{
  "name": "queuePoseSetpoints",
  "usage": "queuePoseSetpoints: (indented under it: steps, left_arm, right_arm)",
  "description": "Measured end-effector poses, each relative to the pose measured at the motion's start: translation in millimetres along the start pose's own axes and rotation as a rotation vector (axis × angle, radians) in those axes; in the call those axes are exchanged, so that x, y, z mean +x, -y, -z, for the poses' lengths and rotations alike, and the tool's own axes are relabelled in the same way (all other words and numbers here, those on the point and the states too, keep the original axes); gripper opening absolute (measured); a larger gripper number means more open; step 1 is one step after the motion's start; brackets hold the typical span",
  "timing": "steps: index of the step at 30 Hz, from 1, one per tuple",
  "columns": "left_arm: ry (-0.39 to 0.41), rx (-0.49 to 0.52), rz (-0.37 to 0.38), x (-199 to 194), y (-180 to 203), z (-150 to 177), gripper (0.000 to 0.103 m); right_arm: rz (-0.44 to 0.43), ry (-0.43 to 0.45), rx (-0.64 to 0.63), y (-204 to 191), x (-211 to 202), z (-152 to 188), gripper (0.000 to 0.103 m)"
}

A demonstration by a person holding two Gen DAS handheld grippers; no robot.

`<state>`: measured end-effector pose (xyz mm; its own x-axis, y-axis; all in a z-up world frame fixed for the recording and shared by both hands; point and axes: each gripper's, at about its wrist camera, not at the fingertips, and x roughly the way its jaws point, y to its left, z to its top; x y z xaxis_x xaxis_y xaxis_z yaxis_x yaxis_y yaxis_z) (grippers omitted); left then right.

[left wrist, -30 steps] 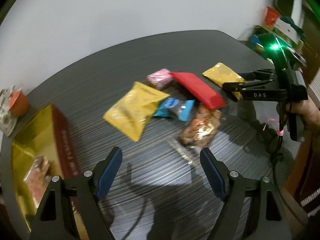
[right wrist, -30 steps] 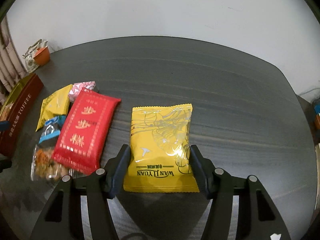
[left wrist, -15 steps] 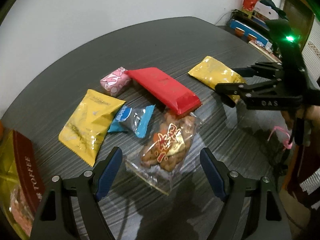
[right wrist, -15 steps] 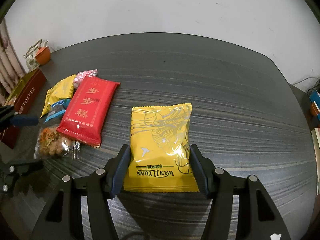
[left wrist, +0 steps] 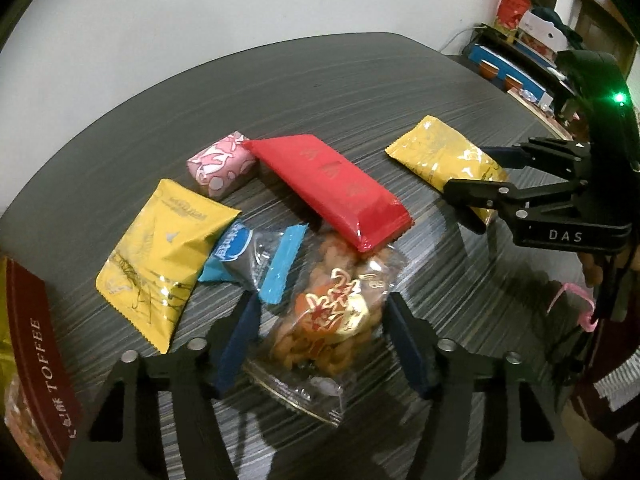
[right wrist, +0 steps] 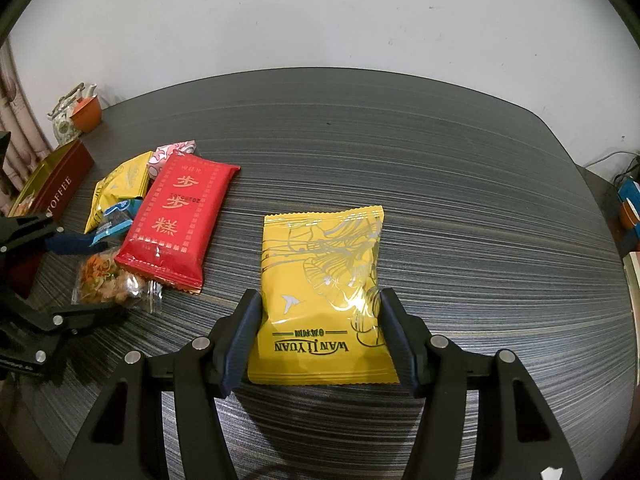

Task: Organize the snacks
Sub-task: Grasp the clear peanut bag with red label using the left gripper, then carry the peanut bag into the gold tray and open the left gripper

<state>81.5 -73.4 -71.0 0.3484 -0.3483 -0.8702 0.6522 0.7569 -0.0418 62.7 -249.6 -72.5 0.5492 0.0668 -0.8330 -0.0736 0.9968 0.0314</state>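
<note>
Clear bag of twisted fried snacks (left wrist: 332, 320), orange-gold label, lies flat between the spread fingers of the left gripper (left wrist: 320, 344); jaws wide, gripping nothing. Red packet (left wrist: 328, 188) overlaps its far end; blue candy (left wrist: 256, 256) touches its left. Right gripper (right wrist: 320, 336) straddles yellow packet (right wrist: 324, 296), pads beside its edges; contact unclear.

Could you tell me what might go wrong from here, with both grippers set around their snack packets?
1. The red packet lies over the far end of the clear bag, so lifting the bag with the left gripper may drag or flip it.
2. The blue candy touches the bag beside the left finger and could get pinched too.
3. The right gripper brackets only the near end of the yellow packet; the glossy pouch may droop or slip.
</note>
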Motion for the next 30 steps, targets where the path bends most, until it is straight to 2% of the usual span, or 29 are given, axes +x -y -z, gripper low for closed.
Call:
queuePoseSetpoints:
  steps: [2, 7, 16, 25, 30]
  left_arm:
    - [0.006, -0.001, -0.001, 0.6, 3.8, -1.9, 0.052]
    - [0.011, -0.037, 0.003, -1.9, 2.0, -0.2, 0.044]
    - [0.016, -0.089, -0.003, -12.7, -1.6, 9.4, 0.041]
    - [0.047, -0.125, 0.051, -37.0, -2.1, 19.6, 0.041]
    - [0.067, -0.133, 0.055, -53.9, -4.8, 27.1, 0.041]
  right_arm:
    - [0.0, 0.0, -0.001, -0.6, 0.4, -0.4, 0.057]
    - [-0.001, 0.002, -0.001, 1.4, -0.3, -0.2, 0.057]
    - [0.003, 0.006, 0.0, 2.6, -0.9, 0.3, 0.057]
    - [0.014, 0.01, 0.003, 0.7, -0.2, -0.6, 0.057]
    - [0.019, 0.012, 0.003, -0.3, 1.2, -0.7, 0.057]
